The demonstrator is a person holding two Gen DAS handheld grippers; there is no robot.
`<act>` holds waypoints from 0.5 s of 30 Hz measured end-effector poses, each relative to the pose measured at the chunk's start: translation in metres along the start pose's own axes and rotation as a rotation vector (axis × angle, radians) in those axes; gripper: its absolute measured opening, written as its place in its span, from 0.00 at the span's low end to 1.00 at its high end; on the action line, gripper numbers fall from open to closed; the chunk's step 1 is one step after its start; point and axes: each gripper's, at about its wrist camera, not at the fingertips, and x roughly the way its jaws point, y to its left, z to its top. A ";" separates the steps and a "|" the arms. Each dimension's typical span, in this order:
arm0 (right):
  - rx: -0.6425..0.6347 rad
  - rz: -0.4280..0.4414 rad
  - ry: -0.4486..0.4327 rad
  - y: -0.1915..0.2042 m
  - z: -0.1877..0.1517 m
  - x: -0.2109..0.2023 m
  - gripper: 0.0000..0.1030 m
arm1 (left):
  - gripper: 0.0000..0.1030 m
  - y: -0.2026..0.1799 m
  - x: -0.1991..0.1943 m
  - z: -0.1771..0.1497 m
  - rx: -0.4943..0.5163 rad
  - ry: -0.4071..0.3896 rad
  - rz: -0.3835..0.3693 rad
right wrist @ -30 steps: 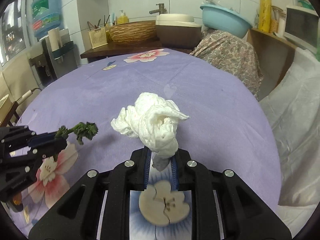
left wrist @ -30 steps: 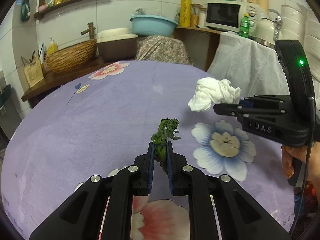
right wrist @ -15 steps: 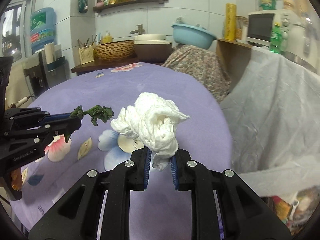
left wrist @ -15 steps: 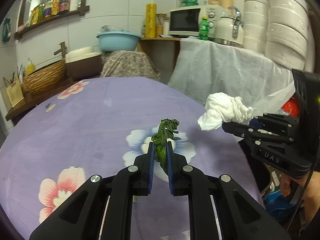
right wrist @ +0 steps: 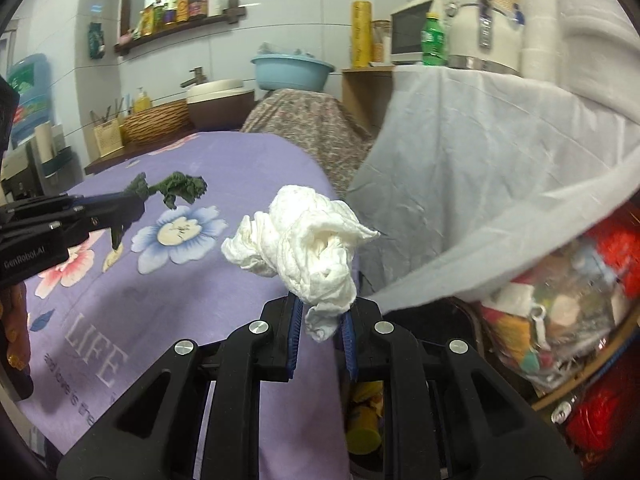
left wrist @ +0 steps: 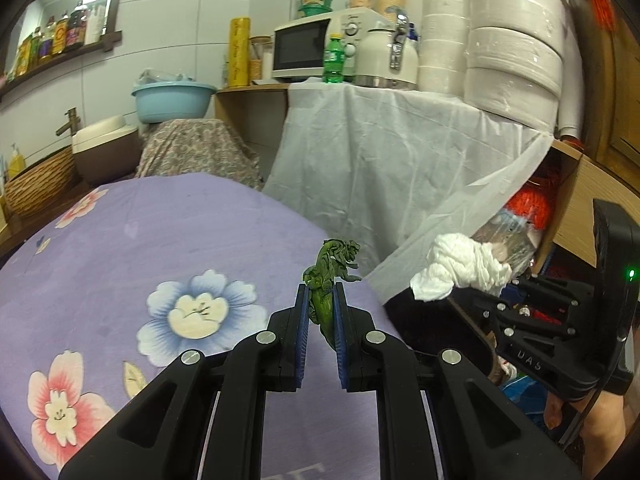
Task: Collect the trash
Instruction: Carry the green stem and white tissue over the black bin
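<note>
My left gripper (left wrist: 320, 300) is shut on a wilted green vegetable scrap (left wrist: 330, 276), held in the air over the right edge of the purple flowered table (left wrist: 120, 248). My right gripper (right wrist: 319, 312) is shut on a crumpled white tissue (right wrist: 308, 248), held past the table's edge. The tissue (left wrist: 460, 270) and right gripper (left wrist: 516, 292) also show at the right of the left wrist view. The scrap (right wrist: 180, 188) and left gripper (right wrist: 120, 210) show at the left of the right wrist view. A dark bin with trash (right wrist: 362, 412) lies below my right gripper.
A white cloth (left wrist: 380, 168) drapes over a counter beside the table. A clear bag of mixed rubbish (right wrist: 560, 320) sits under the cloth at right. A microwave (left wrist: 316, 50), kettle (left wrist: 386, 58) and stacked white bowls (left wrist: 516, 40) stand on the counter.
Both grippers have swung to the right with their loads, from over the middle of the table to its right edge, beside the white cloth and rubbish.
</note>
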 end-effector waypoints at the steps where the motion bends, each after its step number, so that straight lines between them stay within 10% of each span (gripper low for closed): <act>1: 0.007 -0.010 0.002 -0.004 -0.003 -0.001 0.18 | 0.12 -0.006 0.003 0.001 0.004 0.001 -0.012; 15: 0.167 -0.162 0.168 -0.081 -0.086 0.045 0.18 | 0.12 -0.066 0.036 0.008 0.087 0.033 -0.119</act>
